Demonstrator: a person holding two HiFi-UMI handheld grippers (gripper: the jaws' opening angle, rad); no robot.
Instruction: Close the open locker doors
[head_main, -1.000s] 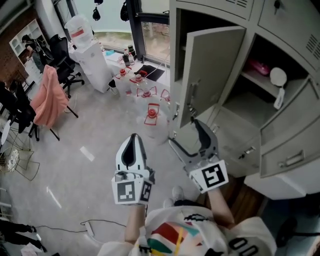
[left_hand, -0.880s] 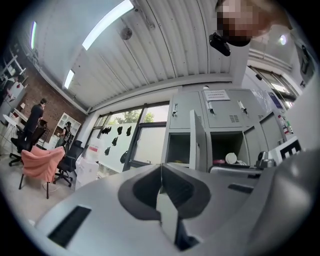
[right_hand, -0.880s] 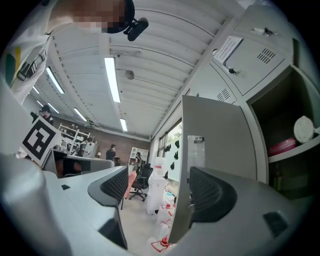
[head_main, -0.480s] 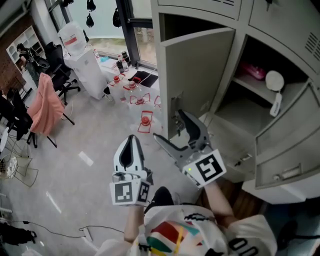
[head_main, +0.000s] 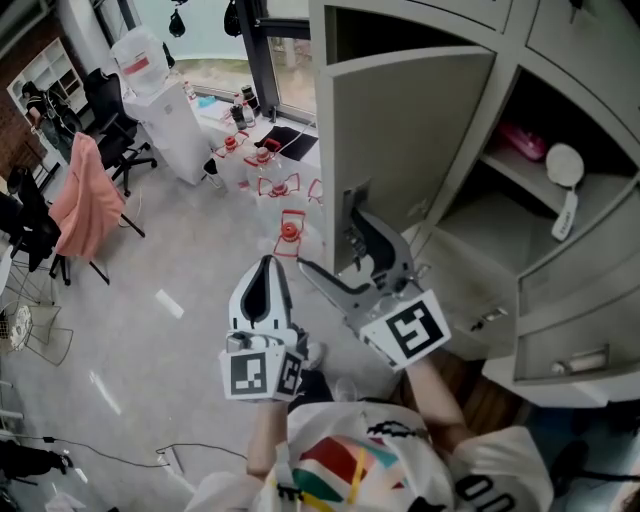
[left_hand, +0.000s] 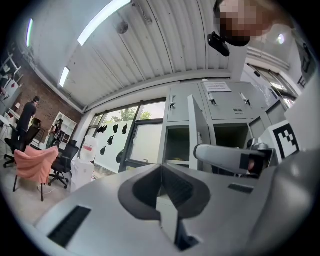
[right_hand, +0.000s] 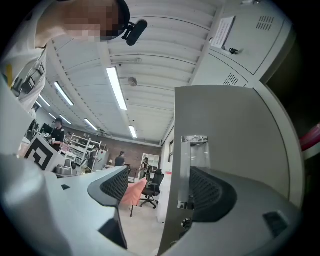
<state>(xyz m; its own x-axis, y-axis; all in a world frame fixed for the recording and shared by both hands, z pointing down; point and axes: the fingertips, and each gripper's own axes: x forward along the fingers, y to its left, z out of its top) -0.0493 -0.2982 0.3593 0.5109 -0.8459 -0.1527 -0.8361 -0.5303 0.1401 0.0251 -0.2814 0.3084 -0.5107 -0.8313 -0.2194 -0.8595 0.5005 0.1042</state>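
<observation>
Lockers (head_main: 575, 45) upper right: open door (head_main: 400, 150) has its upright free edge between your right gripper's (head_main: 330, 245) spread jaws. Left gripper (head_main: 265, 270), jaws clenched on nothing, sits farther left.

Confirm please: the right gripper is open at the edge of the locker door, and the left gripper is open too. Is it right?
No. The left gripper is shut, jaws together, as the left gripper view shows. The right gripper is open at the edge of the door.
</observation>
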